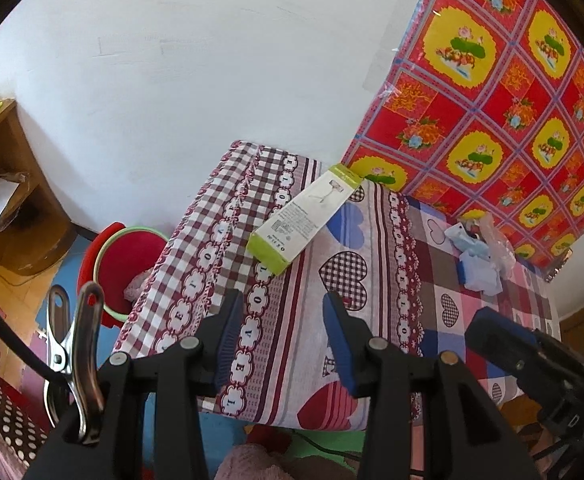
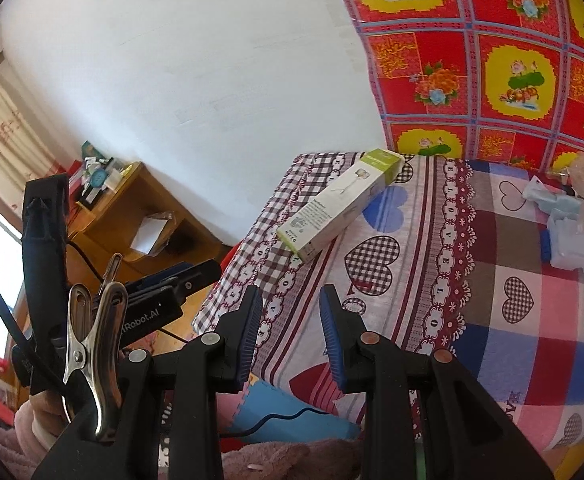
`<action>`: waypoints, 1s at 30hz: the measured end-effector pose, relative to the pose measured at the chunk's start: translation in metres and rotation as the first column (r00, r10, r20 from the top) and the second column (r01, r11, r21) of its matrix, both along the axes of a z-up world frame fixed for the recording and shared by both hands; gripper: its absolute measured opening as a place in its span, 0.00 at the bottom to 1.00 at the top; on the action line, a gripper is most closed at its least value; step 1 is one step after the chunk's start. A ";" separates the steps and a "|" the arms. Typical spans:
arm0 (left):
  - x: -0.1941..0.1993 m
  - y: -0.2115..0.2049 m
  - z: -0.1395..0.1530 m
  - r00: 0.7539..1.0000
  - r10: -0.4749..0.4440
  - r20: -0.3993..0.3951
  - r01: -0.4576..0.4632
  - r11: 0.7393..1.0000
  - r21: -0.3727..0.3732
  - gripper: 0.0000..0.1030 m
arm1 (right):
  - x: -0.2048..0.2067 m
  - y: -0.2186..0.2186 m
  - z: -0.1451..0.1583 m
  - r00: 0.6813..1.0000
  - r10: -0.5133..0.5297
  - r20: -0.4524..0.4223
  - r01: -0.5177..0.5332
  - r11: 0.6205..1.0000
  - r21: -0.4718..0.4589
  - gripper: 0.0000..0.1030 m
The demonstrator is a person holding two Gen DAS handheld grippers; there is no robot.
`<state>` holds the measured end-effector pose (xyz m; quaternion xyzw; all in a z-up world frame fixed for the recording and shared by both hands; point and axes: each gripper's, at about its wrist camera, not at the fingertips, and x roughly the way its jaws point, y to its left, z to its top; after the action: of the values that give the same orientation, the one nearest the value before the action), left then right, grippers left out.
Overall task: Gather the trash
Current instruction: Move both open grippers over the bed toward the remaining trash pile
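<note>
I am holding both grippers above the near edge of the patchwork table (image 1: 371, 240); left gripper (image 1: 280, 336) and right gripper (image 2: 292, 332) are standing narrowly parted, gripping nothing. The green-and-white box (image 1: 305, 216) is lying at the far edge, crumpled blue wrappers (image 2: 571, 240) well right of it

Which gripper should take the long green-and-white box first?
Left, probably. The box lies almost straight ahead of the left gripper, whose jaws stand apart and empty. The right gripper, also empty, sees it off to one side; it sits nearer the crumpled wrappers.
</note>
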<state>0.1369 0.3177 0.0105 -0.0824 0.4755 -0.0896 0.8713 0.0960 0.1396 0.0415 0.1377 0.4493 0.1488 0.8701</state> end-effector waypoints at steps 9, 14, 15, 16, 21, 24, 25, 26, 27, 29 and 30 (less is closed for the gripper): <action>0.014 -0.014 -0.004 0.999 -0.052 -0.015 0.052 0.999 -0.003 0.42 | 0.004 -0.016 -0.003 0.998 -0.061 -0.008 0.061 0.998 0.006 0.30; 0.017 -0.030 -0.006 0.997 -0.069 -0.020 0.069 0.998 -0.006 0.42 | 0.003 -0.032 -0.006 0.997 -0.081 -0.009 0.081 0.997 0.003 0.30; 0.018 -0.032 -0.006 0.997 -0.071 -0.020 0.071 0.997 -0.005 0.42 | 0.003 -0.035 -0.007 0.997 -0.083 -0.009 0.083 0.997 0.005 0.30; 0.018 -0.036 -0.006 0.997 -0.072 -0.019 0.072 0.997 -0.001 0.42 | 0.003 -0.039 -0.008 0.996 -0.085 -0.009 0.085 0.996 0.007 0.30; 0.019 -0.059 -0.007 0.997 -0.068 -0.026 0.068 0.998 0.001 0.42 | 0.002 -0.063 -0.013 0.996 -0.087 -0.017 0.088 0.996 0.012 0.30; 0.019 -0.074 -0.008 0.997 -0.066 -0.031 0.067 0.998 0.016 0.42 | 0.002 -0.080 -0.015 0.996 -0.087 -0.016 0.088 0.996 0.014 0.30; 0.019 -0.080 -0.008 0.997 -0.063 -0.034 0.063 0.998 0.015 0.42 | 0.002 -0.084 -0.016 0.996 -0.087 -0.017 0.088 0.996 0.016 0.30; 0.019 -0.085 -0.008 0.998 -0.061 -0.036 0.061 0.998 0.012 0.42 | 0.002 -0.093 -0.017 0.996 -0.087 -0.021 0.088 0.996 0.021 0.30; 0.019 -0.090 -0.008 0.998 -0.060 -0.037 0.060 0.998 0.010 0.42 | 0.001 -0.098 -0.017 0.996 -0.086 -0.022 0.086 0.996 0.025 0.30; 0.020 -0.102 -0.008 0.998 -0.058 -0.039 0.058 0.998 0.011 0.42 | 0.000 -0.110 -0.017 0.996 -0.083 -0.023 0.083 0.996 0.022 0.30; 0.020 -0.108 -0.007 0.998 -0.058 -0.039 0.058 0.998 0.010 0.42 | 0.000 -0.115 -0.017 0.996 -0.083 -0.024 0.084 0.996 0.022 0.30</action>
<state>0.1570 0.2097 0.0032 -0.0655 0.4949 -0.1105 0.8594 0.0962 0.0243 0.0245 0.1678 0.4512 0.1159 0.8688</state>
